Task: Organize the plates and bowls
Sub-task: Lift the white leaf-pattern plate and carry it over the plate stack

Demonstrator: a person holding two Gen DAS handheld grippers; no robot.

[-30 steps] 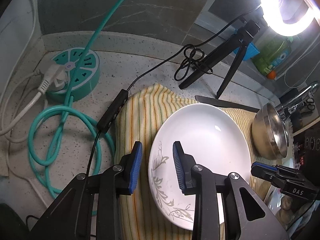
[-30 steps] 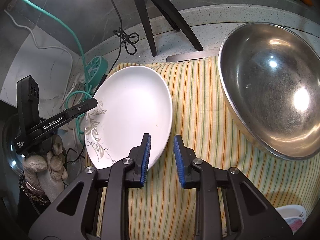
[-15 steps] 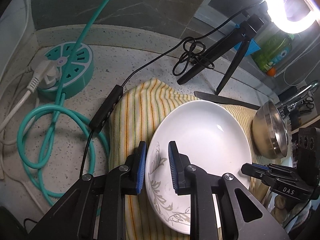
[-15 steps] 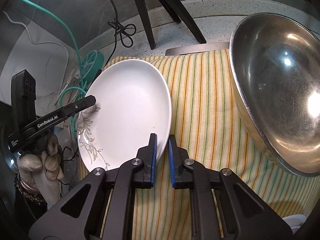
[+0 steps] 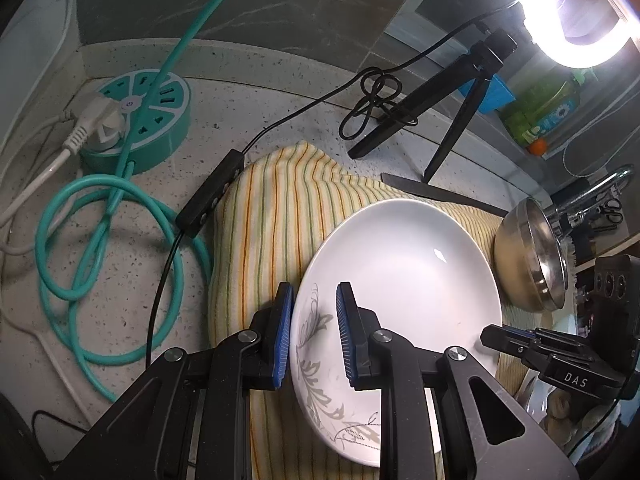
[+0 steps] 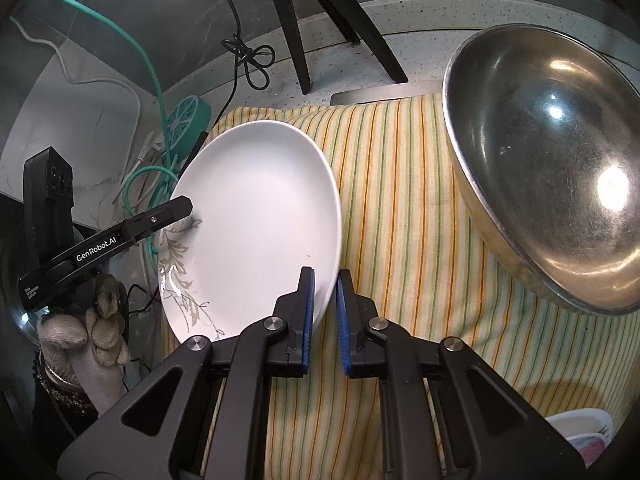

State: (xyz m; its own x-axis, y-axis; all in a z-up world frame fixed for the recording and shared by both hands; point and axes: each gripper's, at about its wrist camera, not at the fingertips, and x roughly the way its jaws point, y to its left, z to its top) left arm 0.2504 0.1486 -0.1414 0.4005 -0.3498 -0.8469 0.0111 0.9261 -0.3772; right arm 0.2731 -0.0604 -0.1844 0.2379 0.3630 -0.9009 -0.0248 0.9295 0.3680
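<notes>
Bare striped cloth (image 6: 404, 216) lies open between plate (image 6: 256, 208) and steel bowl (image 6: 548, 168) (tripod (image 6: 320, 28) behind).

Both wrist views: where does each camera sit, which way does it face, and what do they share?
Left wrist view: on the left gripper, looking steeply down along its fingers, which clamp the white plate at its leaf-patterned rim; the right gripper shows at lower right.
Right wrist view: on the right gripper, facing down at the plate's opposite rim, which it clamps; the left gripper and a gloved hand show at left.
Shared: plate, striped cloth, steel bowl, teal power hub.
</notes>
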